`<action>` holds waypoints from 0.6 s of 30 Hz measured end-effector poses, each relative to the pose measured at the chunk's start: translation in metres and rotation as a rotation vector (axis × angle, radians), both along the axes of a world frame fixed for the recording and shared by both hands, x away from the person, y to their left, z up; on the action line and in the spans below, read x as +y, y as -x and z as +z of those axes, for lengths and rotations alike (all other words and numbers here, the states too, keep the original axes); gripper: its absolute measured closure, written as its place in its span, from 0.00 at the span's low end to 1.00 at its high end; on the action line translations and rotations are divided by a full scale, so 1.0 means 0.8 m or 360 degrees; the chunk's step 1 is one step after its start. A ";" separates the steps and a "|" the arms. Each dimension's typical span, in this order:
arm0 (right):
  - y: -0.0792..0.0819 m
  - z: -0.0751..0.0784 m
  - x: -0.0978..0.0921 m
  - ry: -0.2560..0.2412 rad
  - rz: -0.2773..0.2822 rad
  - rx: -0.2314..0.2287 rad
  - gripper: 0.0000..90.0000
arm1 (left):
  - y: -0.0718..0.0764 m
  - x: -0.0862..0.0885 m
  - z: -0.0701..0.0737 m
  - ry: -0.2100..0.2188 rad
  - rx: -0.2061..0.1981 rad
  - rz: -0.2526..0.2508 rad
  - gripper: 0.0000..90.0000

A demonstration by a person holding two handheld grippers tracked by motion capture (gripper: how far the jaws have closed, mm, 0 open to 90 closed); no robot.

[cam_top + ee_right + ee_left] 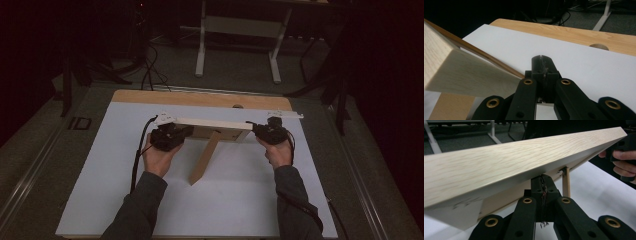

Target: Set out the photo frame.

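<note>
A light wooden picture frame (212, 123) stands tilted on the white sheet (225, 205), its long stand leg (204, 161) reaching toward the person. My left gripper (181, 132) is at the frame's left end. In the left gripper view its jaws (542, 181) are pressed together, tips tucked under the frame's (511, 162) rear edge beside the leg (566, 183). My right gripper (256, 131) is at the frame's right end. Its jaws (541, 58) are shut with nothing between them, and the frame's corner (461, 72) lies just to their left.
The white sheet covers a wooden tabletop (200, 98) with a round hole (238, 106) near its far edge. Beyond the table a white desk frame (201, 47) stands on dark floor, with cables (149, 70) at the back left. The person's other hand (624, 165) holds the far gripper.
</note>
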State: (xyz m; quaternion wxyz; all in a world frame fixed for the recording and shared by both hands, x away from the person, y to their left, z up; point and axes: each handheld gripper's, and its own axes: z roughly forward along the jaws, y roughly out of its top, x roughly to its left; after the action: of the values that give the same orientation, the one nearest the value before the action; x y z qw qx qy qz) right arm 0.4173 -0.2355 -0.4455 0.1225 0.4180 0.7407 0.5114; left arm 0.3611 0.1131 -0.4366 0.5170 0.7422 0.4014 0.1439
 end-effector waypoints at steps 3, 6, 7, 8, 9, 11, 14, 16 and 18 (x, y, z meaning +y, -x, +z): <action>0.000 0.000 0.000 0.0002 0.0005 -0.0003 1.00 | 0.000 -0.003 0.001 -0.0003 -0.0004 -0.0009 1.00; 0.001 0.001 0.001 0.0013 0.0009 -0.0004 1.00 | -0.001 -0.005 0.003 0.0002 -0.0003 -0.0018 1.00; 0.001 0.002 0.001 0.0024 0.0013 -0.0006 1.00 | -0.001 -0.006 0.004 0.0001 -0.0002 -0.0018 1.00; 0.002 0.003 0.002 0.0029 0.0017 -0.0009 1.00 | -0.001 -0.006 0.004 -0.0006 -0.0001 -0.0019 1.00; 0.002 0.004 0.002 0.0028 0.0023 -0.0013 1.00 | -0.001 -0.007 0.004 -0.0006 0.0002 -0.0020 1.00; 0.002 0.007 0.003 0.0023 0.0035 -0.0018 1.00 | -0.001 -0.009 0.005 -0.0010 0.0004 -0.0020 1.00; 0.001 0.010 0.003 -0.0001 0.0053 -0.0020 1.00 | -0.002 -0.011 0.005 -0.0015 0.0005 -0.0023 1.00; 0.001 0.010 0.004 0.0004 0.0058 -0.0024 1.00 | -0.002 -0.013 0.005 -0.0016 0.0006 -0.0025 1.00; 0.001 0.010 0.004 0.0001 0.0063 -0.0021 1.00 | -0.002 -0.014 0.005 -0.0015 0.0006 -0.0026 1.00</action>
State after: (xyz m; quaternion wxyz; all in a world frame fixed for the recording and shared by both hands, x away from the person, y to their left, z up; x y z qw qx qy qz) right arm 0.4162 -0.2322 -0.4374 0.1175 0.3998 0.7481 0.5164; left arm 0.3630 0.1018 -0.4328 0.5140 0.7481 0.3956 0.1401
